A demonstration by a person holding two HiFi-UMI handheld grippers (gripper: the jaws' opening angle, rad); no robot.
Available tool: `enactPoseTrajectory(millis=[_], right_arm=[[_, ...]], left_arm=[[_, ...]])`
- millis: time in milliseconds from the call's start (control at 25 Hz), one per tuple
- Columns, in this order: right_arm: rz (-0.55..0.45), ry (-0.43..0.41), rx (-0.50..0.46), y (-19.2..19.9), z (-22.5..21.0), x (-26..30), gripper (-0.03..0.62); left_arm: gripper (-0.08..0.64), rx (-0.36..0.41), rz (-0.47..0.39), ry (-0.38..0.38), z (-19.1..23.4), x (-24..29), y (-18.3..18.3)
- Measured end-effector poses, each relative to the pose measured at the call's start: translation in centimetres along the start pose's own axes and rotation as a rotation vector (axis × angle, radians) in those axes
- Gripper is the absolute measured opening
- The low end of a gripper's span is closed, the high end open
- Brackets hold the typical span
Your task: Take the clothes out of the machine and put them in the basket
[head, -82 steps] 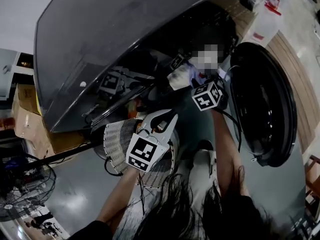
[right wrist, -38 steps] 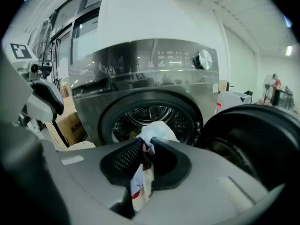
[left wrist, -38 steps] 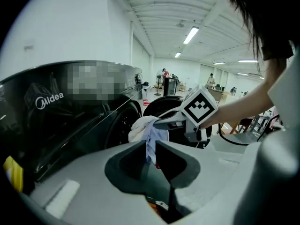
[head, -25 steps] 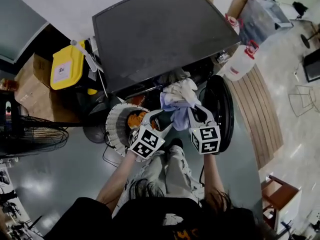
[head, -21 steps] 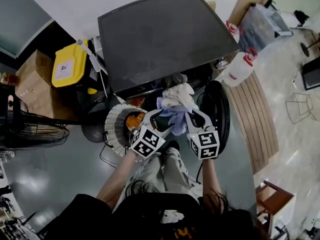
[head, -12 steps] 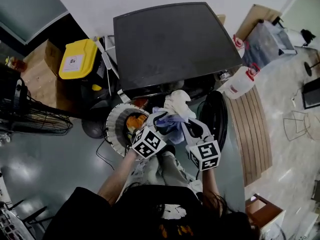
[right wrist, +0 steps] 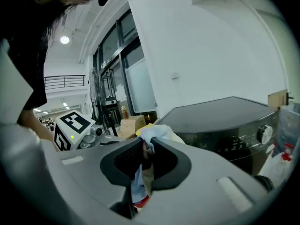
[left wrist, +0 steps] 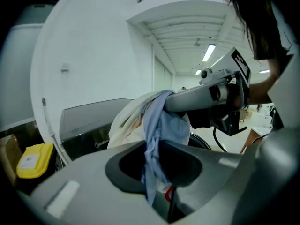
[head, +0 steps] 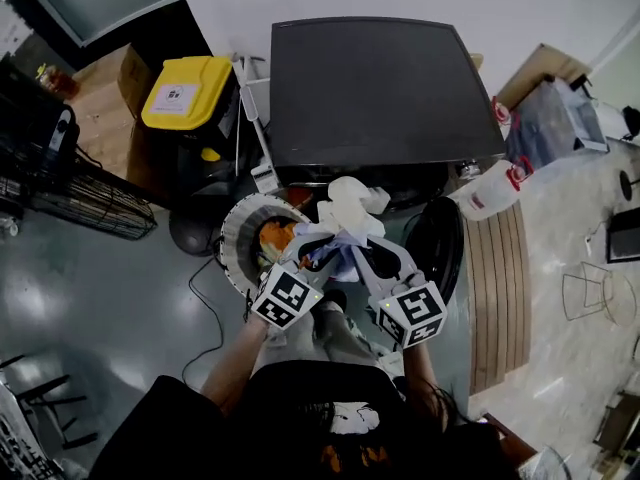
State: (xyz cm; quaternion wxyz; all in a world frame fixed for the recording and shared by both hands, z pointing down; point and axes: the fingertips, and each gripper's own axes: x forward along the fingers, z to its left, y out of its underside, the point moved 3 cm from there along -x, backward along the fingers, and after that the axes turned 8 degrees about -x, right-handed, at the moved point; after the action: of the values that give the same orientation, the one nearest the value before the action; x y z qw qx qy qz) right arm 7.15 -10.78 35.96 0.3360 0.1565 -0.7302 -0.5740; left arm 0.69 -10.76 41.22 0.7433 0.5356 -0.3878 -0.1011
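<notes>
A bundle of white and pale blue clothes (head: 345, 218) hangs in front of the dark washing machine (head: 380, 88), just right of the white slatted basket (head: 238, 230). An orange garment (head: 275, 236) lies in the basket. My left gripper (head: 316, 246) and right gripper (head: 352, 250) meet under the bundle, both shut on it. In the left gripper view, blue cloth (left wrist: 157, 135) runs down through my left gripper (left wrist: 157, 162), with the right gripper (left wrist: 206, 96) across it. In the right gripper view, my right gripper (right wrist: 144, 157) pinches the cloth (right wrist: 151, 134). The machine's round door (head: 440, 248) stands open.
A yellow-lidded bin (head: 185, 93) and a cardboard box (head: 100, 98) stand left of the machine, with a floor fan (head: 90, 203) further left. A white jug with a red cap (head: 485, 193), a slatted wooden platform (head: 500, 288) and a clear storage box (head: 555, 118) are on the right.
Both grippers have come out of the drum with the bundle. Over the last second they carried it a little down and left, closer to the basket, while the head view pulled back.
</notes>
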Motion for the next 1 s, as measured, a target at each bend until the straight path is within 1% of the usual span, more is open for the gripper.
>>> enactPoseTrajectory(millis=[280,480,640,760,880,1000], right_arm=[[-0.133,-0.166,0.066,-4.1,4.6,3.0,0.065],[-0.206,-0.274,0.102,-7.4,9.0,5.1,0.065],[-0.231,-0.337,0.131,-8.6,12.0,7.1,0.065],[-0.227,-0.373,0.143,-8.6,14.4,8.5,0.065],[-0.216,-0.404,0.184,-8.0,16.6,9.9,0.066],[-0.193,-0.419,0.223,-6.8,18.2,11.1,0.064]], left_arm=[[0.069,-0.072,-0.154,-0.162,3.8,-8.0,-1.8],[0.067,-0.071,-0.242,-0.270,6.0,-14.6,-3.3],[0.066,-0.068,-0.288,-0.343,7.7,-19.3,-3.5],[0.066,-0.068,-0.297,-0.383,8.9,-22.1,-2.8],[0.066,-0.065,-0.282,-0.413,9.8,-24.1,-1.6],[0.066,-0.083,-0.256,-0.422,10.4,-25.3,0.4]])
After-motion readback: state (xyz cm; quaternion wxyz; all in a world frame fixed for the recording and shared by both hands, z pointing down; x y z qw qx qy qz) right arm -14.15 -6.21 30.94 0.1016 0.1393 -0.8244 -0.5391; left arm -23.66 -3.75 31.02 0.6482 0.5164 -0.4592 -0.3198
